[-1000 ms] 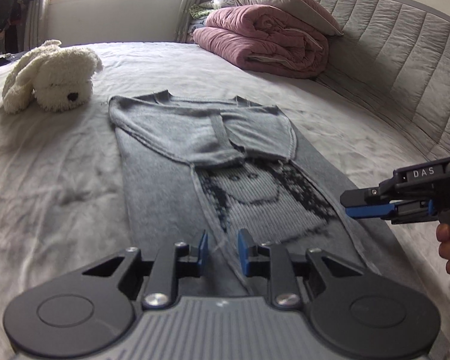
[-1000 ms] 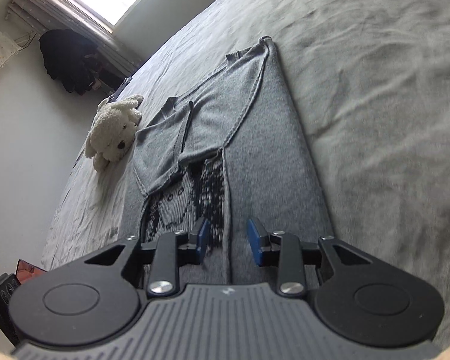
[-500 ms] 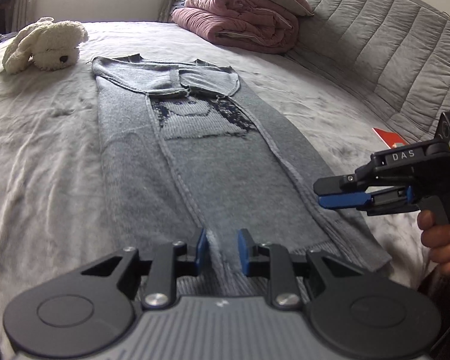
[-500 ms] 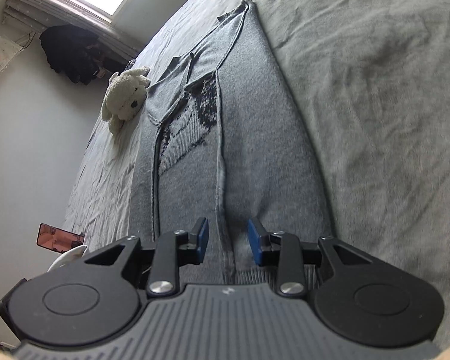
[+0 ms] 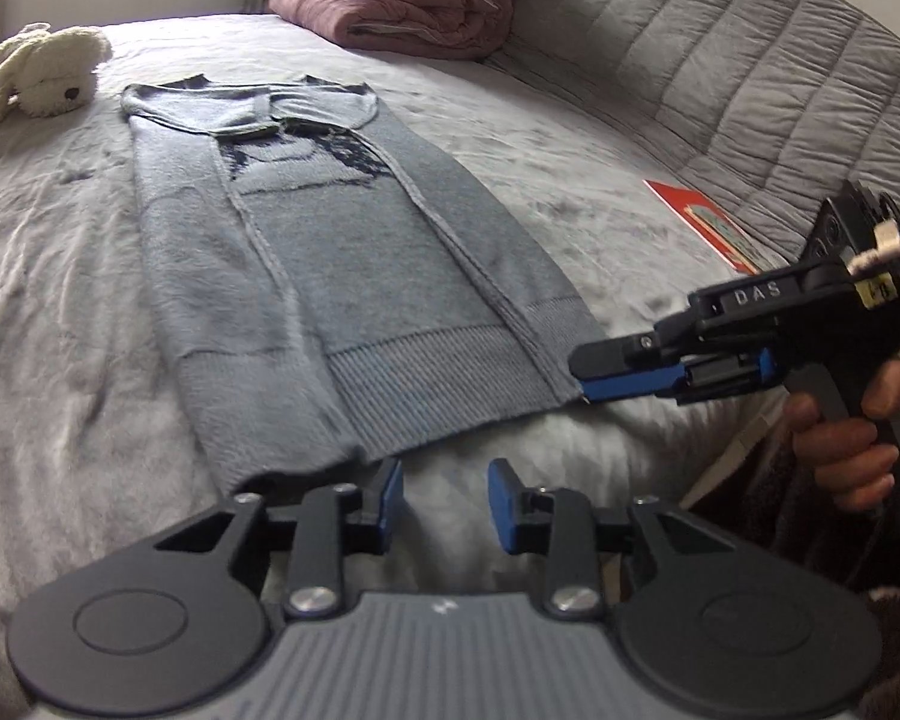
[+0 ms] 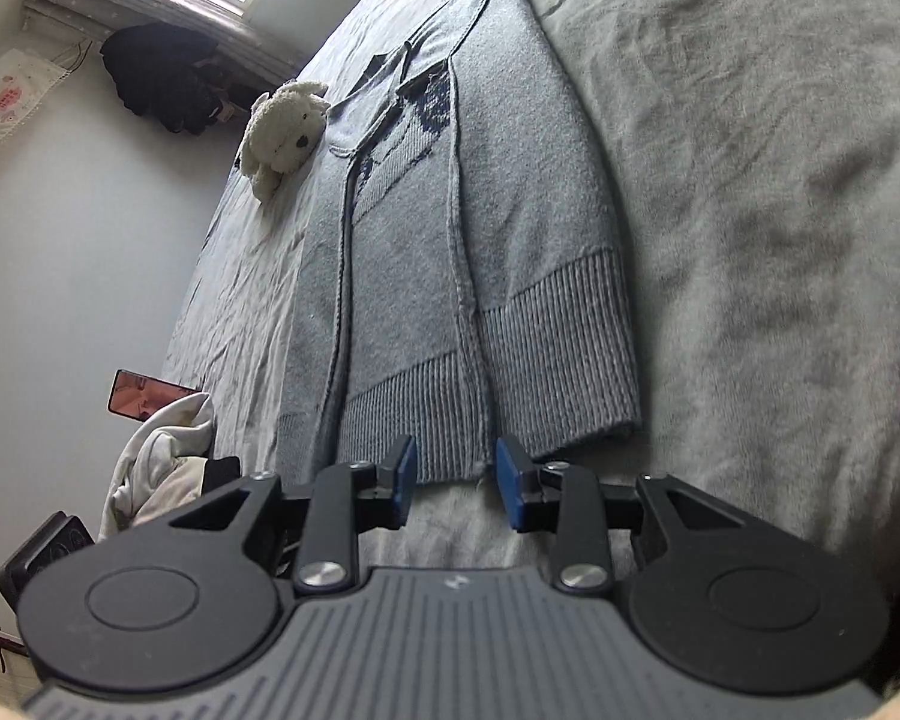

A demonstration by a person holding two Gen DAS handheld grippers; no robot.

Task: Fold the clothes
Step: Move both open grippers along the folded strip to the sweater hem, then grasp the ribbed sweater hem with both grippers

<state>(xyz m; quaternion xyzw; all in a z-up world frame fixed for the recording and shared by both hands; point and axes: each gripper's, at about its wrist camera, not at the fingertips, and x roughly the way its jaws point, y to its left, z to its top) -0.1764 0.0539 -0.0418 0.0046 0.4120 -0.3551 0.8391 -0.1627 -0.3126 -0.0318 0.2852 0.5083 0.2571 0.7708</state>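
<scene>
Grey quilted bedspread [image 5: 600,138] filling a bedroom, padded grey headboard [image 5: 750,60] beyond it. Laid flat on the spread, a grey knitted sweater [image 5: 342,240], both sides turned in over the middle into a long narrow strip, sleeves crossed over the chest near the collar, dark knitted pattern partly showing. Long axis running straight away from both tools: ribbed hem [image 5: 426,384] nearest, collar farthest. Past the sweater's collar end, a folded pink duvet [image 5: 402,6]; off the collar's left corner, a white plush dog [image 5: 36,78]; off the sweater's right side, towards the headboard, a red card [image 5: 708,222]. Left gripper [image 5: 444,498] just short of the hem's left corner, blue-padded jaws parted to a moderate gap, nothing between them. Right gripper [image 6: 456,480] likewise just short of the hem, facing the right-hand fold seam, jaws parted about as much, empty; seen from the left wrist view, its tip right at the hem's right corner, held by a hand [image 5: 846,438]. Both tools about equally near the hem, one per corner. Judged from this: lengthwise folding in place, crosswise fold of hem towards collar remaining, hem lying directly ahead of both sets of jaws.
</scene>
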